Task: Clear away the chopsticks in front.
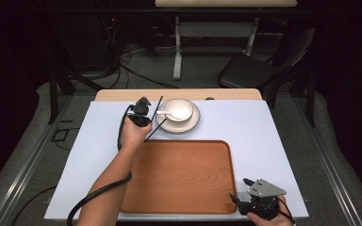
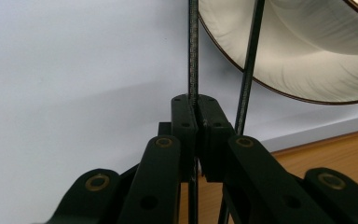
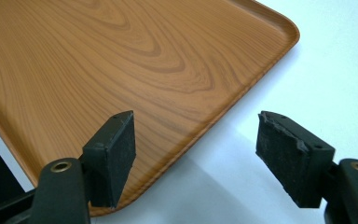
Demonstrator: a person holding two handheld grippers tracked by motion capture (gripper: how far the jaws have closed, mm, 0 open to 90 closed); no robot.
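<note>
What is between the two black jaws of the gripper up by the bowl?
In the left gripper view, the left gripper is shut on one thin black chopstick. A second chopstick runs just outside the jaws, beside the bowl.

chopsticks (image 2: 193, 56): two thin black sticks, one pinched between shut pads, other just beside
pose: raised off table, slanting toward plate (image 1: 195, 123)
position: left of plate rim, crossing it; beyond tray's (image 1: 179, 176) far-left corner
</note>
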